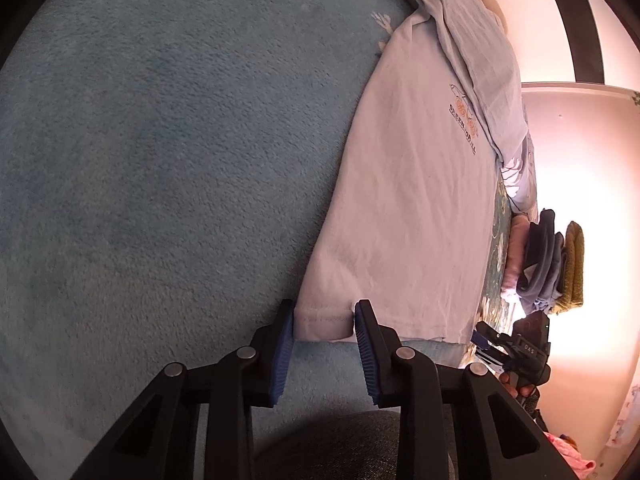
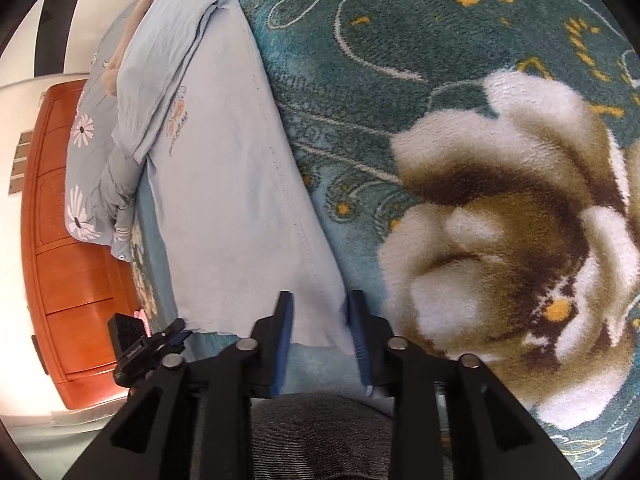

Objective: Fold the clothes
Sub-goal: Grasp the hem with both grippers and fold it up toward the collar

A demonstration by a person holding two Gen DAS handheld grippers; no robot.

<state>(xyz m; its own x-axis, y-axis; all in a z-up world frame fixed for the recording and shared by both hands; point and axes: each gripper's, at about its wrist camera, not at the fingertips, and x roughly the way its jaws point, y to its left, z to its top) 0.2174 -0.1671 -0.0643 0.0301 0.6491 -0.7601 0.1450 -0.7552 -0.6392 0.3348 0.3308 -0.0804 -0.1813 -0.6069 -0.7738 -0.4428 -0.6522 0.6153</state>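
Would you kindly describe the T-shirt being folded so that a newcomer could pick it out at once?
Start at the plush teal blanket with its large cream flower. Stretched across it lies a long pale T-shirt, folded into a narrow strip, its near hem corners between the left tongs and right tongs. Unlike the crumpled light-blue garment lying over its far end, it carries a small orange chest print with dark lettering.
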